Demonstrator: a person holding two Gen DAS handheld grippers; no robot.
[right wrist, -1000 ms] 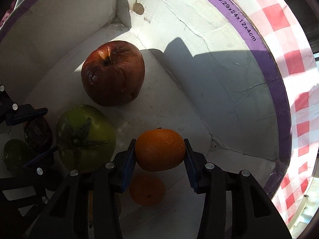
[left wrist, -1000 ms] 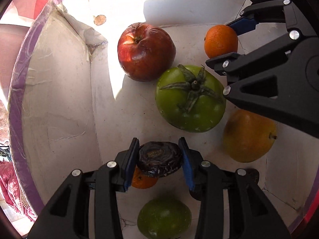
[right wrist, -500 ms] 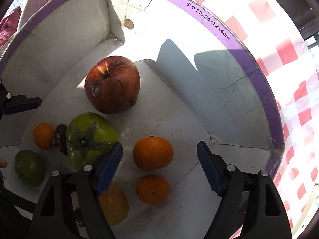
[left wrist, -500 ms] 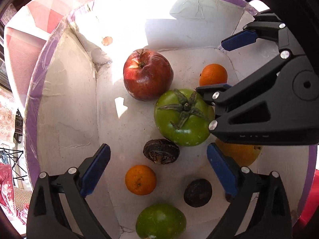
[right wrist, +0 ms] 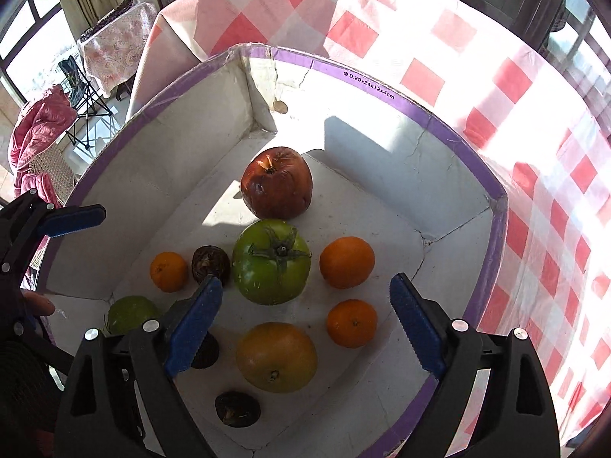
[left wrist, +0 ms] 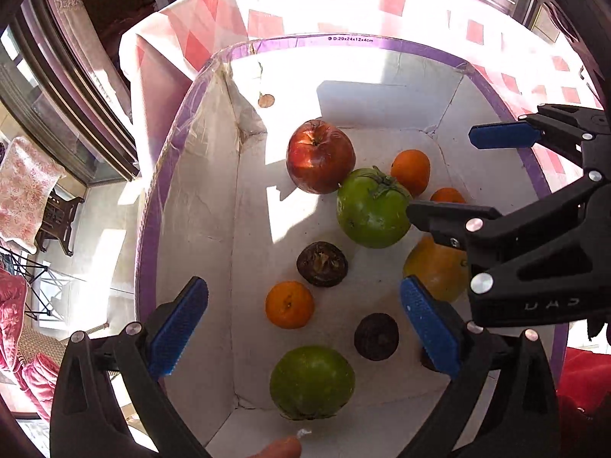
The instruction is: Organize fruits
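A white box (right wrist: 382, 175) with a purple rim sits on a red-and-white checked cloth (right wrist: 534, 114) over the desk. In it lie a dark red apple (right wrist: 277, 183), a green tomato (right wrist: 271, 263) with a darker green star-shaped calyx, three orange tangerines (right wrist: 346, 262), a yellow-orange fruit (right wrist: 277, 357), a plain green fruit (left wrist: 311, 381) and blackish-brown wrinkled ones (left wrist: 322, 264). Each hand-held gripper (right wrist: 305, 322) is black with blue finger pads (right wrist: 416, 324) and silver screw heads.

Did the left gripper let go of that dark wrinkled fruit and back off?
Yes. The left gripper is open and higher above the box; the dark fruit lies on its floor.
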